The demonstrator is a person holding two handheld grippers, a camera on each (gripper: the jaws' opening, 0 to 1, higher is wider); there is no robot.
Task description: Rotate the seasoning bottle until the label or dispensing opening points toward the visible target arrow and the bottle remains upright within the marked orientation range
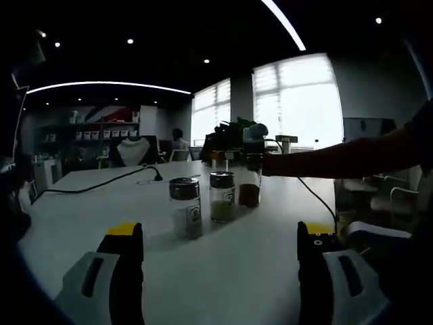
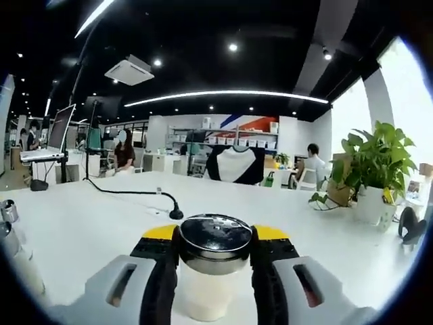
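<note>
White table (image 1: 257, 271) spreads under my left hand-held gripper (image 1: 220, 254), which hovers low with jaws wide apart and empty, facing three seasoning jars. My right hand-held gripper (image 2: 214, 254), arm reaching across, is clamped on the seasoning bottle (image 2: 214, 271), upright, at the row's far end. Behind: a potted plant (image 2: 375, 169), bright windows, dark ceiling.

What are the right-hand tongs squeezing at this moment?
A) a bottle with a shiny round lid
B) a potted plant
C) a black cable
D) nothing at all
A: in the right gripper view the right tongs close on both sides of a seasoning bottle with a shiny round lid, while the potted plant and the black cable sit farther off on the table.
</note>
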